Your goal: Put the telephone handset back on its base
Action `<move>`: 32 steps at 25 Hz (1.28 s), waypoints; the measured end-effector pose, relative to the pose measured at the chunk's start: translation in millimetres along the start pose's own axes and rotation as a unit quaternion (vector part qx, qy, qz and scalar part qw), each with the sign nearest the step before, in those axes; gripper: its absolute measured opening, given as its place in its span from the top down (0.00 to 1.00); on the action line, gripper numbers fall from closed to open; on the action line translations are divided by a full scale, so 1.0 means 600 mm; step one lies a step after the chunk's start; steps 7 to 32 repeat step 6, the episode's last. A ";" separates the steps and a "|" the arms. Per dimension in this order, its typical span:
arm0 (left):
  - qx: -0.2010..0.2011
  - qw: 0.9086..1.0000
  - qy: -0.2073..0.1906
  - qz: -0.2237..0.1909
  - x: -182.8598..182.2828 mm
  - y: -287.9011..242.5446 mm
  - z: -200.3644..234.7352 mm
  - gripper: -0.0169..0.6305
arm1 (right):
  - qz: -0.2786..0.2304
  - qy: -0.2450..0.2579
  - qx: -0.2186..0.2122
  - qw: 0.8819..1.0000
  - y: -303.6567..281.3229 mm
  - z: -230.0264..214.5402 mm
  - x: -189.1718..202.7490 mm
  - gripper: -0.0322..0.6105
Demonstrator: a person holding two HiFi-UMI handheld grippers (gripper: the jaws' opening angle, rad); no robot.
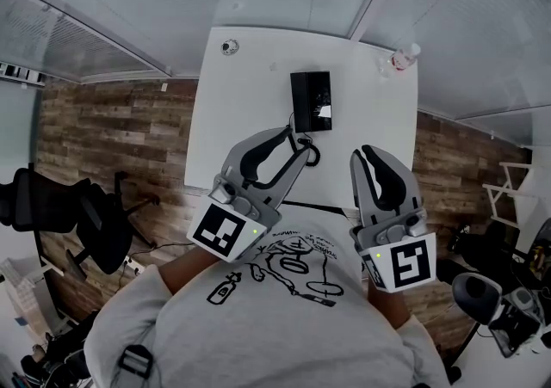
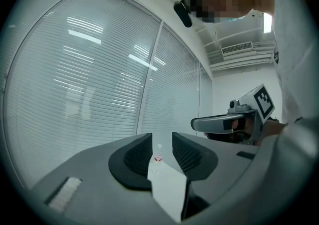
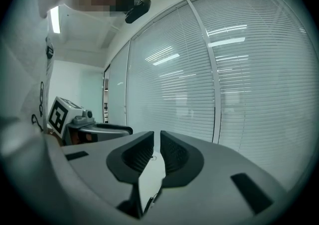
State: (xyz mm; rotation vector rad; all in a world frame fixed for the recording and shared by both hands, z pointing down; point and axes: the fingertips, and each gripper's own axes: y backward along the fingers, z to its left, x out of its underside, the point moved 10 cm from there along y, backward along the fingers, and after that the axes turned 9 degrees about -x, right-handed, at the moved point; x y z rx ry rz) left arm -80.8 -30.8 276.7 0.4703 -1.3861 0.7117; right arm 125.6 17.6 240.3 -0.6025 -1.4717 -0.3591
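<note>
The left gripper (image 1: 297, 142) hangs by the telephone (image 1: 311, 101) on the worktop (image 1: 232, 111), jaws half apart and empty, fit to reach or to back off. The handset (image 1: 300, 101) seems to lie on its base (image 1: 322, 89). The right gripper (image 1: 364, 154) waits aside, jaws narrow, empty.

Setting: office.
Furniture: white desk (image 1: 258, 102); black swivel chair (image 1: 86, 223) beside it.
Walls: glazed partitions fitted with slatted blinds (image 2: 89, 79).
Floor: wood-look planks (image 1: 112, 128).
Equipment: desk telephone (image 1: 311, 101) on the desk.
</note>
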 end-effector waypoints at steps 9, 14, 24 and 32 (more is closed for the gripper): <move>-0.002 1.000 -0.003 -0.010 0.006 0.021 -0.007 0.78 | -0.001 0.003 0.004 1.000 0.012 0.023 0.005 0.90; -0.002 1.000 -0.003 -0.010 0.006 0.021 -0.007 0.78 | -0.001 0.003 0.004 1.000 0.012 0.023 0.005 0.90; -0.002 1.000 -0.003 -0.010 0.006 0.021 -0.007 0.78 | -0.001 0.003 0.004 1.000 0.012 0.023 0.005 0.90; -0.002 1.000 -0.003 -0.010 0.006 0.021 -0.007 0.78 | -0.001 0.003 0.004 1.000 0.012 0.023 0.005 0.90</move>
